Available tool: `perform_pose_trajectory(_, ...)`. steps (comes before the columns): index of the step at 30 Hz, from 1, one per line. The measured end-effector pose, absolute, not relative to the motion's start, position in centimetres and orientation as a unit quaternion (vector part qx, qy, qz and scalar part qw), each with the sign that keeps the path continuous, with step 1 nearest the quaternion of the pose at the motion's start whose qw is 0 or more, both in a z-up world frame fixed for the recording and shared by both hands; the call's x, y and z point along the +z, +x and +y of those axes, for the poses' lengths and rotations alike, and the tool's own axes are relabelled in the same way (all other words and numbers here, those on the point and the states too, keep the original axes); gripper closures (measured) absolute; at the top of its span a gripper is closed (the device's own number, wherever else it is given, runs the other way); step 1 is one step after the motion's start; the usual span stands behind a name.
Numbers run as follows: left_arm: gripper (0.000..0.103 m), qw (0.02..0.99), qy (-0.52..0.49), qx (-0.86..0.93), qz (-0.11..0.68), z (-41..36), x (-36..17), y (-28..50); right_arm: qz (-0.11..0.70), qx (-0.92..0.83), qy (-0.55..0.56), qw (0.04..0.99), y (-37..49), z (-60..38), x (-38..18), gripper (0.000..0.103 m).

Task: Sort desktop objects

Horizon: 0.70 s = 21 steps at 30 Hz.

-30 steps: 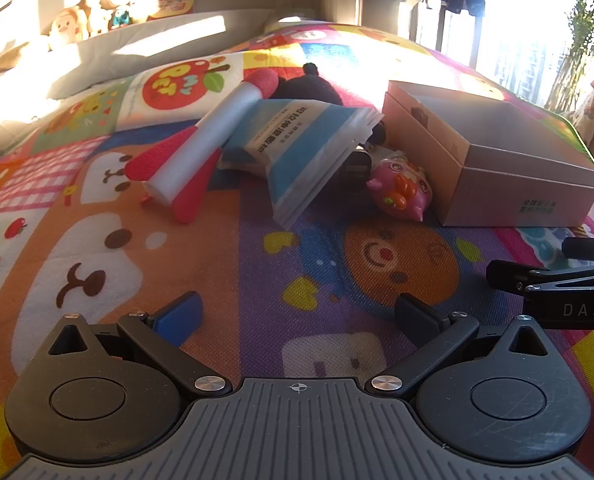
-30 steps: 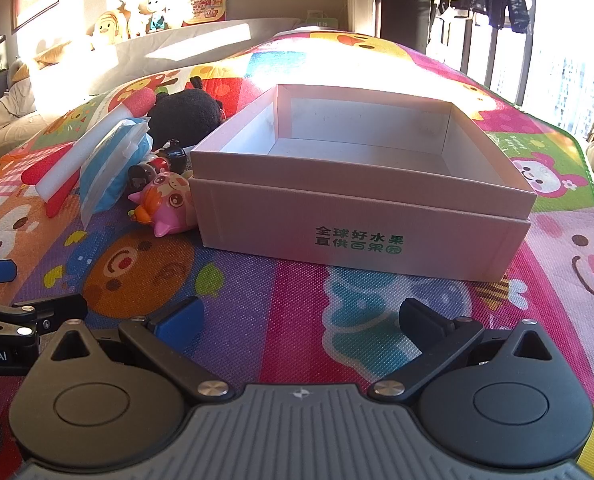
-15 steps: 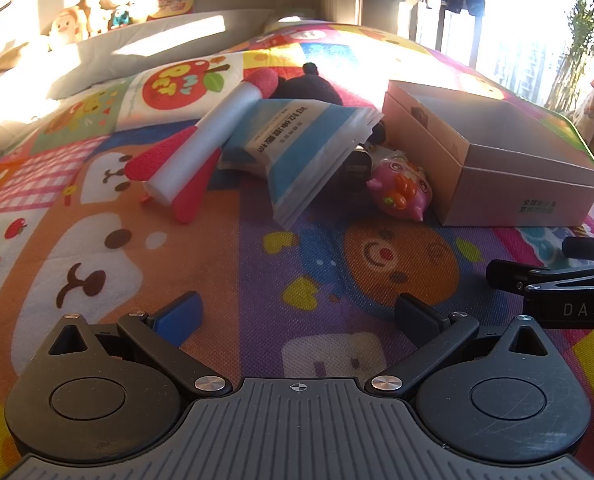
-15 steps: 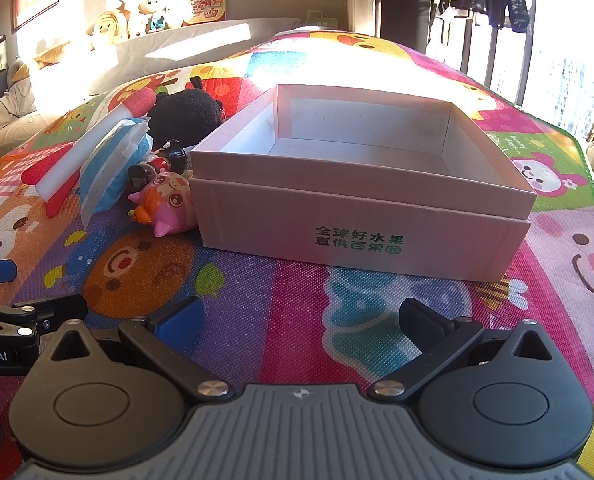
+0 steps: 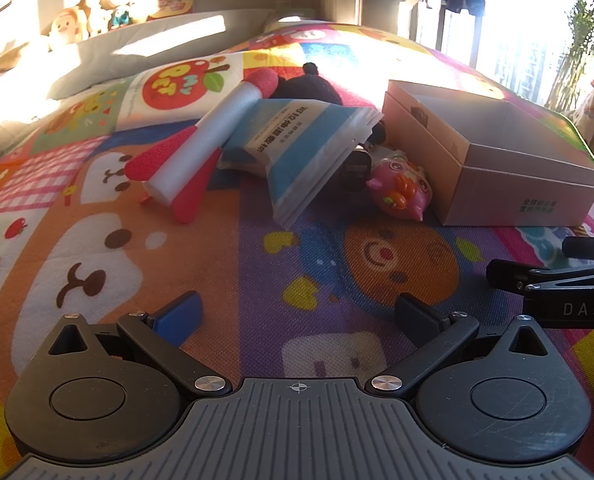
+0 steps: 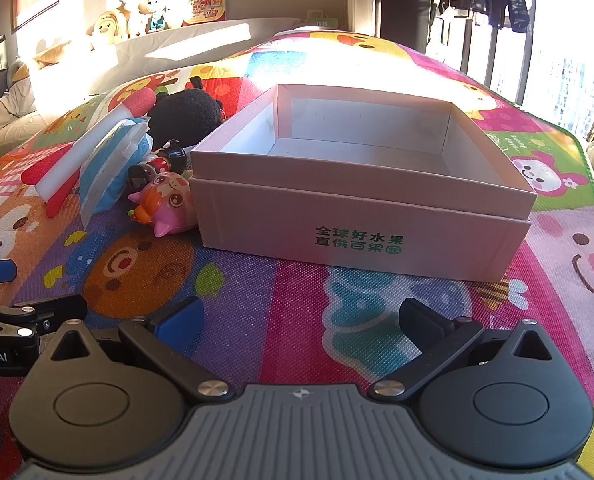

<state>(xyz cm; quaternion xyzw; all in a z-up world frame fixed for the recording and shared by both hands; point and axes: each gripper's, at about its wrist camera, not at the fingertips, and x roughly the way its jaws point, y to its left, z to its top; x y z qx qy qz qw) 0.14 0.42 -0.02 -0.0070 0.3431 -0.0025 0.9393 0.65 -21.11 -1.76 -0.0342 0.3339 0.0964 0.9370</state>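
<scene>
An open white cardboard box [image 6: 361,216] [image 5: 513,196] with green print stands on a colourful play mat. Left of it lie a pink pig toy [image 6: 165,208] [image 5: 401,190], a small dark figure [image 6: 157,168], a black plush [image 6: 185,114], a blue-and-white packet [image 5: 297,148] [image 6: 109,168] and a red-and-white foam rocket [image 5: 201,144] [image 6: 81,152]. My left gripper [image 5: 297,312] is open and low over the mat, well short of the toys. Facing the box's front wall, my right gripper [image 6: 299,314] is open with nothing between its fingers.
The other gripper's arm shows at the right edge of the left wrist view [image 5: 557,284] and at the left edge of the right wrist view [image 6: 25,320]. A pillow [image 6: 177,48] and plush toys [image 6: 113,26] line the far wall. A window is at the right.
</scene>
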Motion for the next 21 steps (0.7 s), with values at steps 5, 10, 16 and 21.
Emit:
perform_pose_trajectory(5, 0.000, 0.939, -0.007, -0.002, 0.343, 0.4, 0.0, 0.2, 0.334, 0.096, -0.034, 0.937, 0.7, -21.1, -1.8, 0.000)
perform_pose_trajectory(10, 0.000, 0.939, -0.005, -0.001, 0.345, 0.3, 0.0, 0.0, 0.335, 0.096, -0.033, 0.937, 0.5, -21.1, -1.7, 0.000)
perform_pose_trajectory(16, 0.000, 0.936, -0.002, -0.003, 0.353, 0.2, 0.0, 0.1, 0.342, 0.084, -0.026, 0.936, -0.8, -21.3, -1.5, 0.000)
perform_pose_trajectory(21, 0.000, 0.930, 0.003, -0.007, 0.368, 0.1, 0.3, 0.1, 0.352, 0.074, -0.022, 0.933, -2.3, -21.6, -1.3, 0.000)
